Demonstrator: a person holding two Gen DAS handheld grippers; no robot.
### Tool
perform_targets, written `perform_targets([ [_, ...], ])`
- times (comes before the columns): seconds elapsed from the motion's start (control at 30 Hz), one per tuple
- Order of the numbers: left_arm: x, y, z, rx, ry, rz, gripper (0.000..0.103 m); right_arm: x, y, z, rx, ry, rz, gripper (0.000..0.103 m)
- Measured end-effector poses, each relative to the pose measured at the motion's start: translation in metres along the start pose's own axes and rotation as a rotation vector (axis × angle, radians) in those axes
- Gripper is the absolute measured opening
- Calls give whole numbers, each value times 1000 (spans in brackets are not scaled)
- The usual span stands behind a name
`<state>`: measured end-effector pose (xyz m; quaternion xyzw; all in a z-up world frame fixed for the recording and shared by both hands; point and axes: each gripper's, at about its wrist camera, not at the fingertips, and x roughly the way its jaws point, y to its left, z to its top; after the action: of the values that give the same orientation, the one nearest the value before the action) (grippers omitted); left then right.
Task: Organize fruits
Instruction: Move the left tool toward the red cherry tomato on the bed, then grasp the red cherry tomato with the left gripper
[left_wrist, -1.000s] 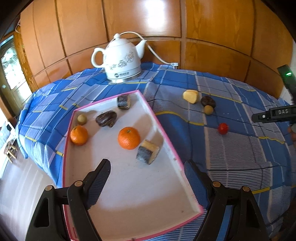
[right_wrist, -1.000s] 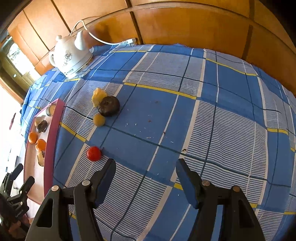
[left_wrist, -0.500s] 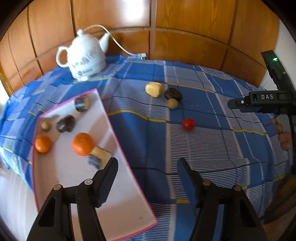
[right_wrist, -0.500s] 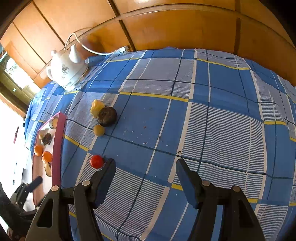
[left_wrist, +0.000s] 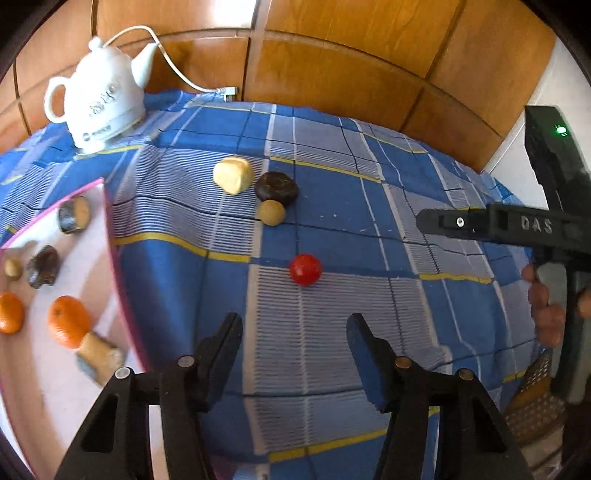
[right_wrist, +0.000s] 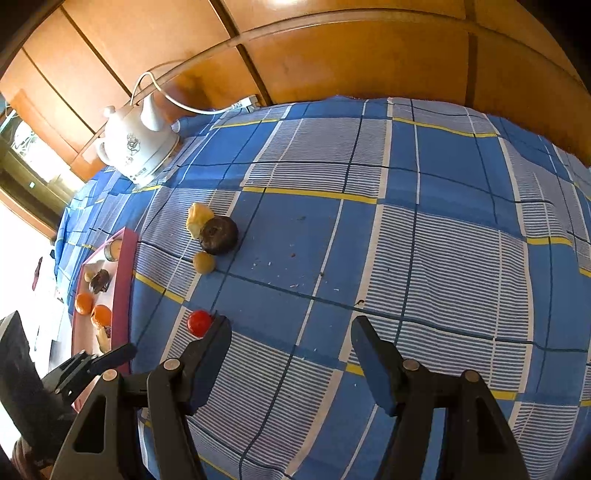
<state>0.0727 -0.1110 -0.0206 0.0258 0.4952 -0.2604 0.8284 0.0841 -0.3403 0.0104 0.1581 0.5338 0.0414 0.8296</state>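
Both tools, left (left_wrist: 293, 334) narrowing, right (right_wrist: 291, 341), part-open and empty over open cloth (right_wrist: 424, 258) beside tray rim (left_wrist: 110, 236).

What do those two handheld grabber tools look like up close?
Each is black plastic with triangular cut-outs, brass-coloured pivot pins and two blue-padded fingers: the left gripper and the right gripper. Seen from the left camera, the right tool carries raised "DAS" lettering and a green light.

Tray (left_wrist: 110, 236) left of loose fruits (left_wrist: 305, 269)
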Motion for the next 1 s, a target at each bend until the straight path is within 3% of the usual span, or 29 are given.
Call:
perform_targets([
  [0.13, 13, -1, 7, -1, 15, 2, 57, 0, 1, 0, -6, -3, -12, 68],
  [0.17, 15, -2, 7, 2, 23, 0, 45, 0, 0, 0, -6, -2, -15, 68],
  [0.23, 20, -9, 12, 27, 29, -1, 35, 1, 1, 1, -7, 0, -16, 68],
  [0.6, 57, -20, 32, 59, 15, 56, 37, 4, 4, 0, -26, 6, -25, 68],
  [0.63, 64, -17, 32, 52, 32, 61, 35, 4, 4, 1, -27, 6, -26, 68],
  [0.67, 69, -14, 31, 36, 38, 61, 25, 4, 4, 1, -31, 5, -28, 68],
  [0.8, 60, -2, 20, -11, -46, 53, 25, 3, 8, 0, -57, -4, -37, 68],
  [1.0, 58, -1, 6, 2, -127, 46, 27, 9, 13, -3, -90, 5, -55, 68],
])
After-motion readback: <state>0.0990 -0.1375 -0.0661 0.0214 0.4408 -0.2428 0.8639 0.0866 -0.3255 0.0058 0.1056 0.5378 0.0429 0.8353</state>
